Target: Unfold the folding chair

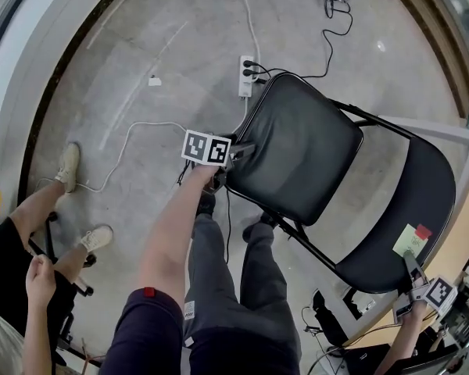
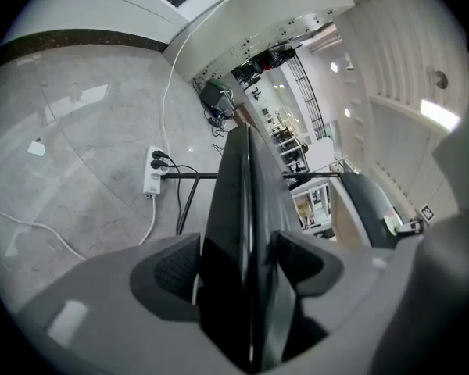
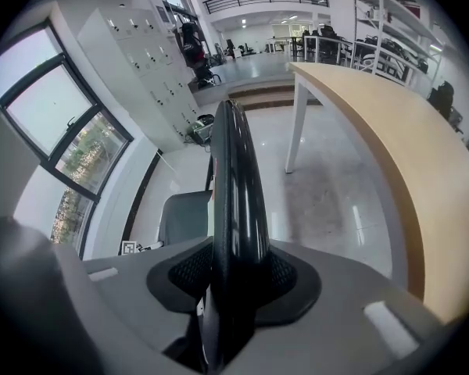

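A black folding chair stands open on the grey floor. Its padded seat [image 1: 297, 143] lies near level, and the backrest [image 1: 410, 201] rises at the right with a green note [image 1: 409, 241] stuck on it. My left gripper [image 1: 233, 156] is shut on the seat's front edge [image 2: 238, 225], and both pads [image 2: 176, 268] press against the cushion. At the lower right, my right gripper [image 1: 412, 272] is shut on the top rim of the backrest [image 3: 236, 201], which runs straight up between its pads [image 3: 189, 276].
A white power strip [image 1: 246, 76] with black cables lies on the floor just beyond the seat. A wooden table [image 3: 375, 131] stands close behind the backrest. Another person [image 1: 39, 233] sits at the lower left. My own legs [image 1: 219, 287] stand against the chair's front.
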Demonstrator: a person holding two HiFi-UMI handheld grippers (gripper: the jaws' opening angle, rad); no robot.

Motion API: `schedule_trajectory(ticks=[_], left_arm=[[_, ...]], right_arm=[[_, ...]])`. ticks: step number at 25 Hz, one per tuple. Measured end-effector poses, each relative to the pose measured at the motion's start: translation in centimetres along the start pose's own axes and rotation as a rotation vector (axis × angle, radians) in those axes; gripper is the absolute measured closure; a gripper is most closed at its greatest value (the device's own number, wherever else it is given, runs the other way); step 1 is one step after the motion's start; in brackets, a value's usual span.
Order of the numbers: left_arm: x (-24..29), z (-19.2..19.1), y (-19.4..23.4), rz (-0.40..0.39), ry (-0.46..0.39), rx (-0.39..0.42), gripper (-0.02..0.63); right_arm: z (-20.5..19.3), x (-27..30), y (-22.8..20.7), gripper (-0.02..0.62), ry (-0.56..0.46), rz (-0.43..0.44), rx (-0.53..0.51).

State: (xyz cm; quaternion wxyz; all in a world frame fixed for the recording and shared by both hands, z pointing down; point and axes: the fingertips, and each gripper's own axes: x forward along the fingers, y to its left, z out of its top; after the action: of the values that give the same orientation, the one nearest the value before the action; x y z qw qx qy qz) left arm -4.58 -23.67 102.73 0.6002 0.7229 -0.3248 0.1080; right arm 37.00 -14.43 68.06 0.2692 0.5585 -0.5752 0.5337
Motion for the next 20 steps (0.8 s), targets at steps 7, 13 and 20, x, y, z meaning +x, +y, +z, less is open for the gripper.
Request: schedule_trajectory(ticks=[7,13,20], left_arm=[[-2.3,1.2,0.0,0.163,-0.014,0.087,0.268],[-5.8,2.3,-2.8,0.235,-0.016,0.099,0.271],[-10.1,4.9,-9.0,0.267,0.026,0.244,0.292]], right_arm=[[-0.3,-1.0,-2.4,0.45,-0.023,-0.145,-0.043],[-0.4,-0.8,-1.8,0.422,-0.045,-0.135,-0.078],[0.7,-2.1,-1.5,0.282,-0.136,-0.214,-0.184]])
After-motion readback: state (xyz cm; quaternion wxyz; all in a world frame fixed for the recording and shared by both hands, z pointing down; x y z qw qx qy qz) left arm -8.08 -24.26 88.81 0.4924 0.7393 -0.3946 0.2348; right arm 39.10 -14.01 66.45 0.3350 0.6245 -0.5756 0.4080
